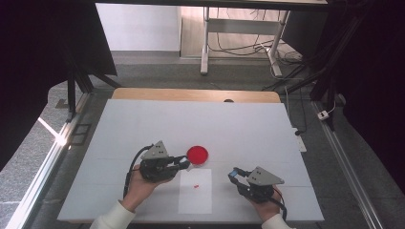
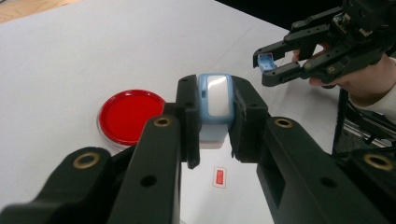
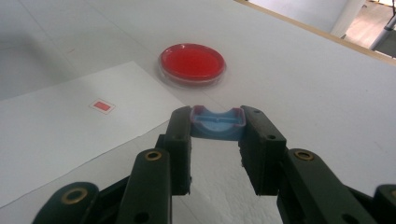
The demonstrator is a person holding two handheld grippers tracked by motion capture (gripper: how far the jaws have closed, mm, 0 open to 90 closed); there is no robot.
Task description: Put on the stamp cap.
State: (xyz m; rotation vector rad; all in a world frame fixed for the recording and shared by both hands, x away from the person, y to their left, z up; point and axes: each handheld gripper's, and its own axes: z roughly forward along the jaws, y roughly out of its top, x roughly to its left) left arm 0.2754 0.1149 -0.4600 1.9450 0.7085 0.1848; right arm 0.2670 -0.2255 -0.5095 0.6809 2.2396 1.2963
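Note:
My left gripper [image 2: 215,105] is shut on a light blue case with a white top [image 2: 215,95], held above the table just left of the red dish [image 1: 197,154]. My right gripper [image 3: 217,122] is shut on a small blue cap-like piece [image 3: 217,123]; it hovers near the table's front right [image 1: 235,173]. The same right gripper with its blue piece [image 2: 264,62] appears far off in the left gripper view. A white paper sheet [image 1: 196,196] lies between the two hands, with a small red rectangle [image 1: 196,185] marked on it.
The red round dish [image 2: 128,115] sits on the white table cover [image 1: 157,124] just beyond the sheet. A wooden table edge [image 1: 191,94] runs along the back. Table legs and cables stand on the floor behind.

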